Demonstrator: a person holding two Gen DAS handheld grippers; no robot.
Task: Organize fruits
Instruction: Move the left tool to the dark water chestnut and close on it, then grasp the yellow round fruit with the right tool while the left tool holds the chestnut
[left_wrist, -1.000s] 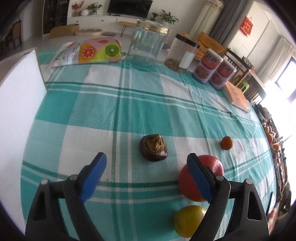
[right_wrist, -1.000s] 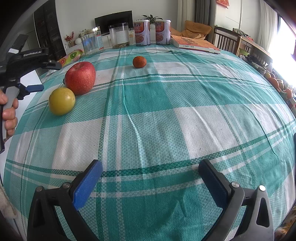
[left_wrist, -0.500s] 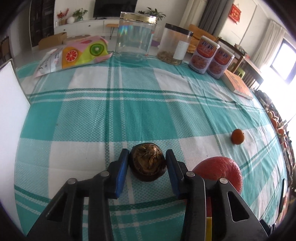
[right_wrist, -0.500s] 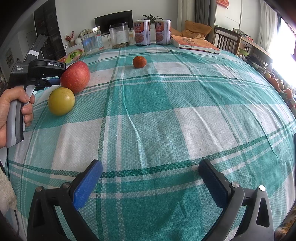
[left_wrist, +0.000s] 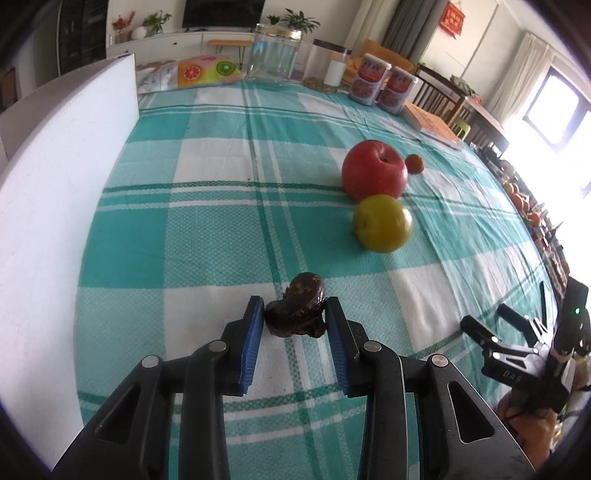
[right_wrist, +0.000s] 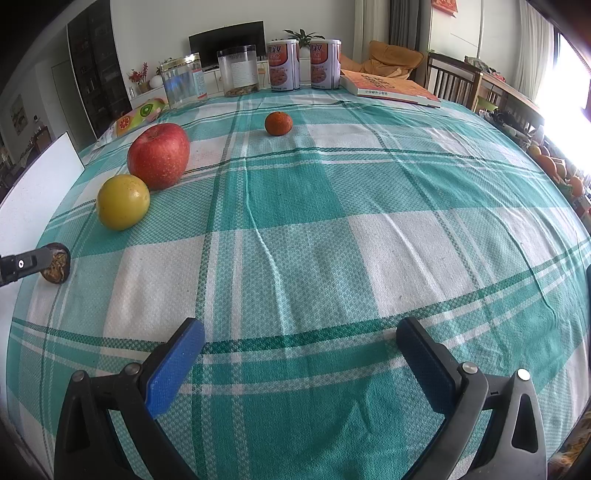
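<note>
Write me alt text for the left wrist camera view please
The left gripper is shut on a dark brown wrinkled fruit above a teal and white checked tablecloth. Beyond lie a yellow fruit, a red apple and a small orange.

The two tall cans (right_wrist: 304, 65) at the far edge of the table carry large Chinese characters too blurred to read, and the orange book (right_wrist: 391, 88) shows small print that cannot be read either.

Table under a teal-and-white checked cloth (right_wrist: 369, 192); bearing a red apple (right_wrist: 159, 155), yellow fruit (right_wrist: 123, 202) just beside the apple, mandarin (right_wrist: 278, 123) beyond, jars behind.
</note>
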